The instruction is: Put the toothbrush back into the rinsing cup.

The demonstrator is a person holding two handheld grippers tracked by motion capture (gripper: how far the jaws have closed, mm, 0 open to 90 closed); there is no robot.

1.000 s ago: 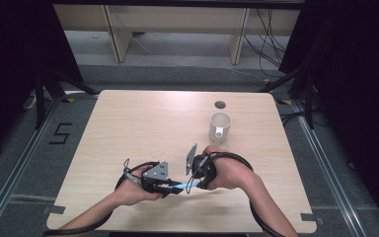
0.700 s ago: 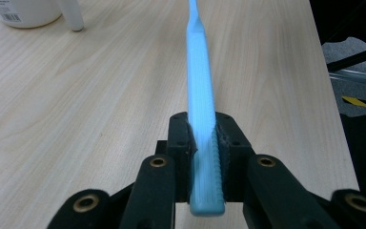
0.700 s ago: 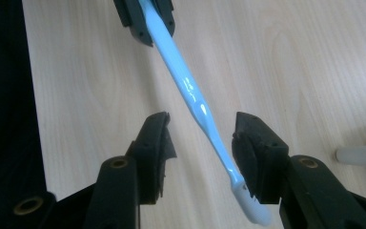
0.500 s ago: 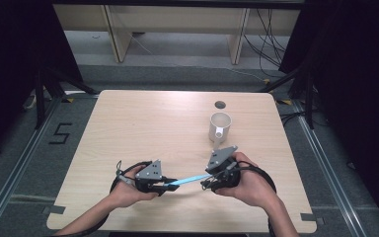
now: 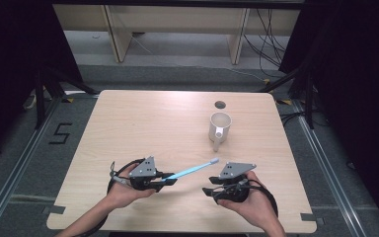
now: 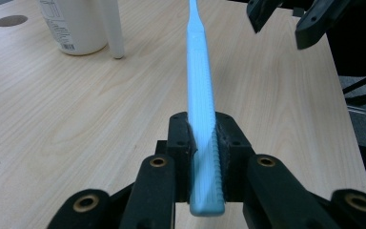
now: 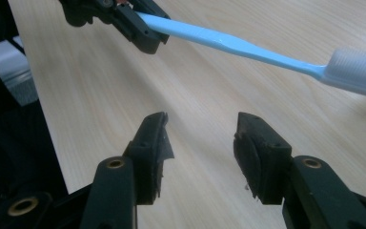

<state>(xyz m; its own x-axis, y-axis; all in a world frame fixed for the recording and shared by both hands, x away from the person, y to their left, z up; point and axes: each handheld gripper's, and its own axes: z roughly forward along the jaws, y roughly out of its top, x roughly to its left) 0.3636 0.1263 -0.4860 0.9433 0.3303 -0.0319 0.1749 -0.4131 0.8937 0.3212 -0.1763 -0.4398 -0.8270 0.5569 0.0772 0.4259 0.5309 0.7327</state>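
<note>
A light blue toothbrush (image 5: 190,171) is clamped at its handle end by my left gripper (image 5: 165,180), shut on it. The brush juts out above the table toward the white mug (image 5: 219,127), its bristled head (image 7: 362,71) free in the air. In the left gripper view the handle (image 6: 201,95) runs straight out between the pads of the left gripper (image 6: 202,138). My right gripper (image 5: 208,191) hovers near the front edge, to the right of the brush and apart from it. Its jaws have just been opening, and the right gripper (image 7: 200,138) stands open with nothing between its fingers.
The wooden table (image 5: 143,123) has a round cable hole (image 5: 220,104) just behind the mug. The mug's handle points toward the front. Dark floor, metal rails and shelf legs surround the table.
My right gripper has drawn away from the toothbrush, going right and toward the front edge, with its jaws wider. The left gripper has stayed put with the brush.
</note>
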